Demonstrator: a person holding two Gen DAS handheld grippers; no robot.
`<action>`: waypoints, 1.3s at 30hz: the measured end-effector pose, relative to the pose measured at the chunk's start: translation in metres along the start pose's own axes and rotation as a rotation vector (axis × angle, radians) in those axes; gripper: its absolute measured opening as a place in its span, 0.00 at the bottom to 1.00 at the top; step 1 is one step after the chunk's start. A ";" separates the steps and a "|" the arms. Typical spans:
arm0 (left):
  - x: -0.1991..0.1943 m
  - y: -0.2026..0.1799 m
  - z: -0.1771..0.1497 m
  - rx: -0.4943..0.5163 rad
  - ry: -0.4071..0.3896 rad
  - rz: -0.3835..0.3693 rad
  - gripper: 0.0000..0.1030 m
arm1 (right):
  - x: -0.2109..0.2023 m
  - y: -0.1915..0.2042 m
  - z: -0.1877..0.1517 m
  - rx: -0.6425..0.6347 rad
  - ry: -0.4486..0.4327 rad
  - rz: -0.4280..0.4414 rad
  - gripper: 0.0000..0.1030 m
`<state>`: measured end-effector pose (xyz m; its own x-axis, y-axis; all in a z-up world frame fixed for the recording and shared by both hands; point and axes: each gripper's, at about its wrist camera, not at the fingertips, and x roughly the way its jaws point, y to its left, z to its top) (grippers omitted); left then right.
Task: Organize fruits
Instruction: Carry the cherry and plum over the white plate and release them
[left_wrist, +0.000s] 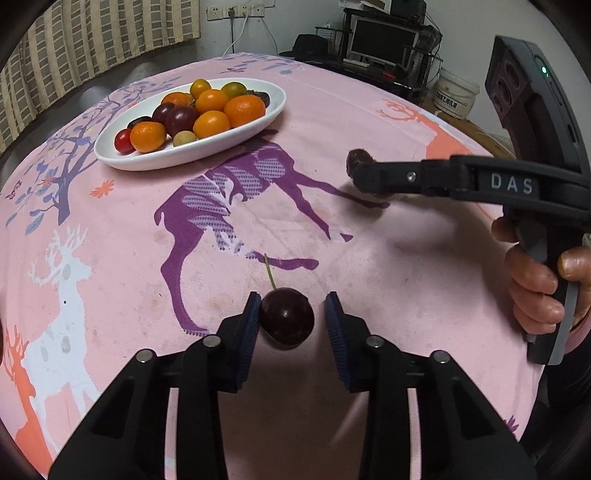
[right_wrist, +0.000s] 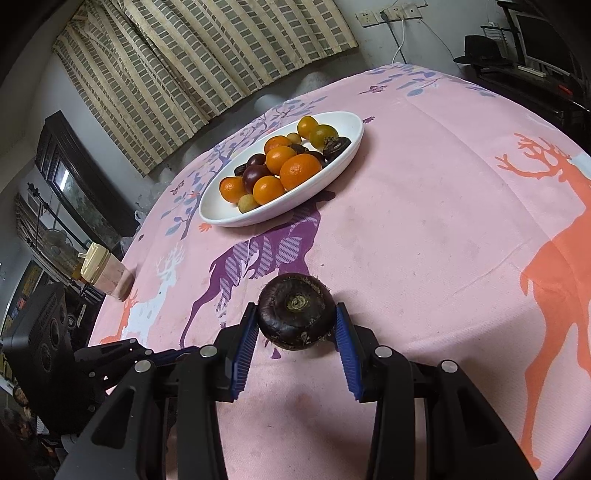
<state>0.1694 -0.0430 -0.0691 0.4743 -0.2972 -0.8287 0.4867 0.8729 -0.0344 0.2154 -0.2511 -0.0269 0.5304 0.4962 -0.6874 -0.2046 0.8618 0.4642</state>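
— Where is the left gripper (left_wrist: 291, 314)?

— Low over the pink deer-print tablecloth (left_wrist: 369, 258). A dark cherry (left_wrist: 287, 318) with its stem pointing away sits between the blue pads. The left pad touches it; a gap shows beside the right pad, so the jaws stand apart around it, not clamped.

— And the right gripper (right_wrist: 295, 325)?

— Its two pads press on either side of a dark brown water chestnut (right_wrist: 296, 311), gripping it. From the left wrist view, that chestnut (left_wrist: 359, 161) pokes out past the fingertips, raised above the cloth with its shadow beneath.

— Where is the rest of the fruit?

— In the white oval dish (left_wrist: 147, 160) at the far side of the cloth: tangerines (left_wrist: 244, 110), dark plums (left_wrist: 181, 120), a red cherry tomato (left_wrist: 123, 141) and a small pale longan (left_wrist: 184, 139). Both grippers are well apart from the dish.
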 end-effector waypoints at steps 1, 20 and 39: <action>0.000 -0.001 0.000 0.006 -0.002 0.004 0.34 | 0.000 0.000 0.000 0.001 0.000 0.000 0.41; -0.023 0.017 0.002 -0.108 -0.058 -0.055 0.26 | 0.003 0.011 -0.001 -0.050 0.029 0.021 0.41; 0.029 0.138 0.187 -0.261 -0.204 0.213 0.26 | 0.078 0.046 0.154 -0.271 -0.140 -0.092 0.41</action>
<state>0.3875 -0.0034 0.0071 0.6933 -0.1463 -0.7057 0.1709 0.9846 -0.0362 0.3742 -0.1885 0.0271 0.6606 0.4121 -0.6275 -0.3528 0.9082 0.2250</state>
